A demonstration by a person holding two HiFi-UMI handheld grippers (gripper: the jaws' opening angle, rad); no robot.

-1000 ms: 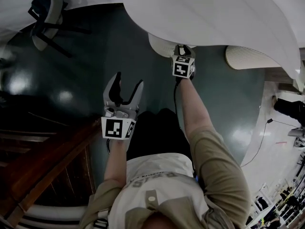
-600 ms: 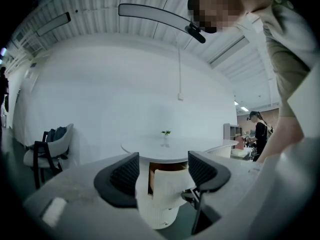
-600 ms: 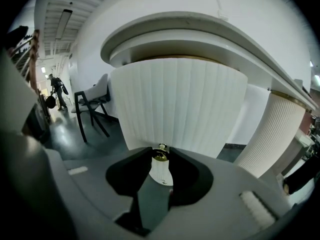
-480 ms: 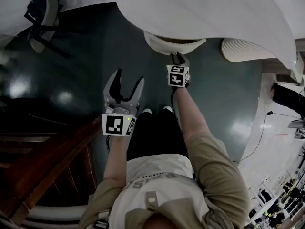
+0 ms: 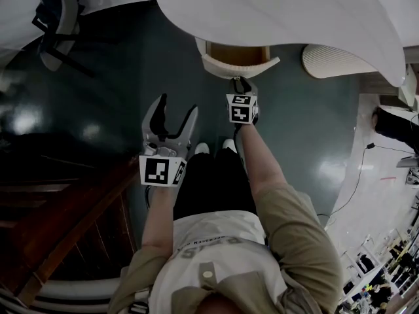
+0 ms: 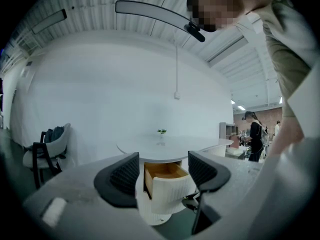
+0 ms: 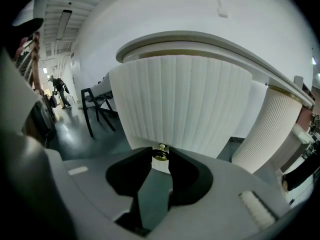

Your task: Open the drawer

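My right tongs (image 5: 241, 84) are clenched on the knob (image 7: 160, 152) of the drawer (image 5: 239, 63), which sits directly ahead of their tips. Over the last second the drawer has slid out with them from under the counter (image 5: 294, 18). Its wooden inside now shows, so I judge the opening partly done. Its ribbed front faces the right tongs, and its long axis runs from there back under the counter. My left tongs (image 5: 177, 110), released and empty, hang well aside.
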